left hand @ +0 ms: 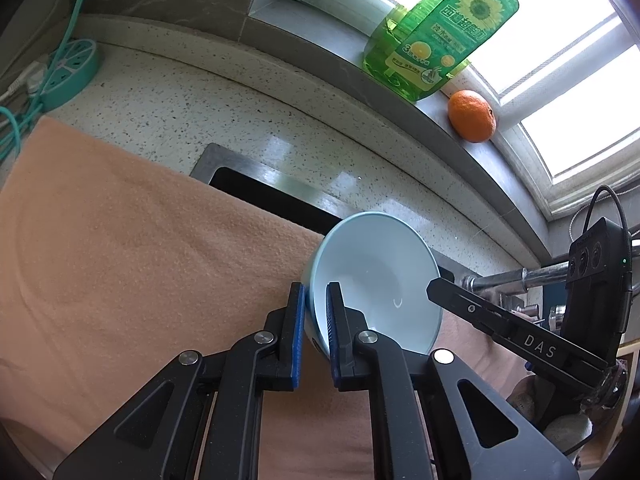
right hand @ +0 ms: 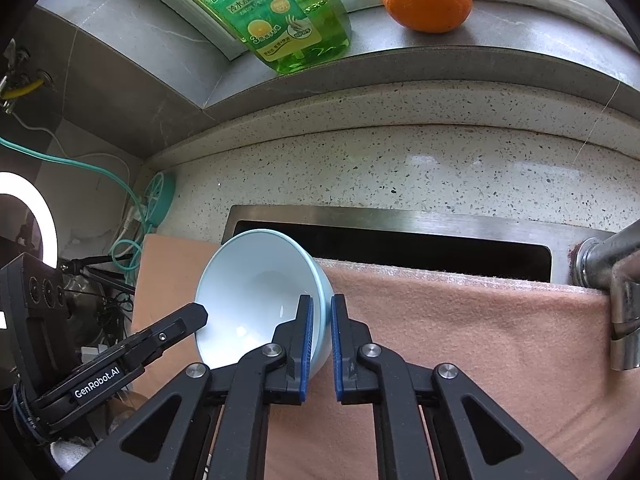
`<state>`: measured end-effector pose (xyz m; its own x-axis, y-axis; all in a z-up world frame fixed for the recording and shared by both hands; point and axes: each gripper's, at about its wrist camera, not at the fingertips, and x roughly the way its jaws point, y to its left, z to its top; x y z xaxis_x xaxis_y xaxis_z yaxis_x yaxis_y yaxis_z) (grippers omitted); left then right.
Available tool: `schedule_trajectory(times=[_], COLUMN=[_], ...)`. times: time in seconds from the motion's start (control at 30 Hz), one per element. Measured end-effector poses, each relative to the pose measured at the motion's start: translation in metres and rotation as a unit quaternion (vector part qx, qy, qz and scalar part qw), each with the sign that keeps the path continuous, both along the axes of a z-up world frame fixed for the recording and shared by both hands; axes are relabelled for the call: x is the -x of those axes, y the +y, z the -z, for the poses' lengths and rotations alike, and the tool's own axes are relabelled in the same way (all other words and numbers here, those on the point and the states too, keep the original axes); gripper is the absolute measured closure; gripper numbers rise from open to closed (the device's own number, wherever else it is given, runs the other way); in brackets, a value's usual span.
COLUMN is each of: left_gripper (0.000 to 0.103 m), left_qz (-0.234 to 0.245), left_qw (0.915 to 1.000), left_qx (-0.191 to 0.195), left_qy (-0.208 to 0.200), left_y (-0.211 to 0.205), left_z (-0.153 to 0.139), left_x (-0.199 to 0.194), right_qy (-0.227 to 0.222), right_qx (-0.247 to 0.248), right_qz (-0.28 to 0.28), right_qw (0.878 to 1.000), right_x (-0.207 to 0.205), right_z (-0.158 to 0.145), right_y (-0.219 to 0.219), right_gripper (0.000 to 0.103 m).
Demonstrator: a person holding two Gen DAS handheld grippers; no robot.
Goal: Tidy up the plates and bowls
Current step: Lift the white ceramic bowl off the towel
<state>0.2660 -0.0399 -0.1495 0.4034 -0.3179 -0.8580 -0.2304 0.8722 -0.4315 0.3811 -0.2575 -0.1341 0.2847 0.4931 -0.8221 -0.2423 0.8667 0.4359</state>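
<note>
A pale blue glazed ceramic bowl is held tilted above a peach fleece cloth spread by a steel sink. Its rim is pinched on opposite sides by the left gripper and the right gripper, both clamped tight. Both grips are best kept even and level, judging by the glossy, probably slippery glaze

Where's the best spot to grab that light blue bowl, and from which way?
Take the light blue ceramic bowl by its thin rim wall, one finger inside and one outside, coming from above at its sides. It is round and smooth with no handle. Both the left hand-held gripper and the right hand-held gripper pinch opposite sides this way.
</note>
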Motion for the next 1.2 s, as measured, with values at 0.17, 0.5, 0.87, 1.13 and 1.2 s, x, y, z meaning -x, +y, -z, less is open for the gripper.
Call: schedule_trajectory(times=[0.17, 0.5, 0.87, 1.13, 1.2], left_gripper=[0.094, 0.094, 0.094, 0.094, 0.094], left_qz=[-0.002, 0.002, 0.004, 0.001, 0.002], left_qw=[1.0000, 0.9999, 0.9988, 0.9978, 0.9976], left_qx=[0.001, 0.010, 0.024, 0.027, 0.030], left_qy=[-0.002, -0.013, -0.043, -0.060, -0.063], left_y=[0.000, -0.001, 0.006, 0.017, 0.020], left_z=[-0.001, -0.012, -0.041, -0.055, -0.057], left_x=[0.002, 0.013, 0.039, 0.064, 0.071], right_qy=[-0.003, -0.010, -0.022, -0.031, -0.033], right_qx=[0.002, -0.006, -0.018, -0.025, -0.026], right_qz=[0.003, 0.009, 0.014, 0.014, 0.014], right_qw=[1.000, 1.000, 1.000, 0.999, 0.999], right_x=[0.003, 0.015, 0.046, 0.076, 0.084], right_z=[-0.003, -0.017, -0.039, -0.051, -0.054], right_y=[0.001, -0.005, -0.008, -0.001, 0.002], right_gripper=[0.095, 0.095, 0.095, 0.095, 0.095])
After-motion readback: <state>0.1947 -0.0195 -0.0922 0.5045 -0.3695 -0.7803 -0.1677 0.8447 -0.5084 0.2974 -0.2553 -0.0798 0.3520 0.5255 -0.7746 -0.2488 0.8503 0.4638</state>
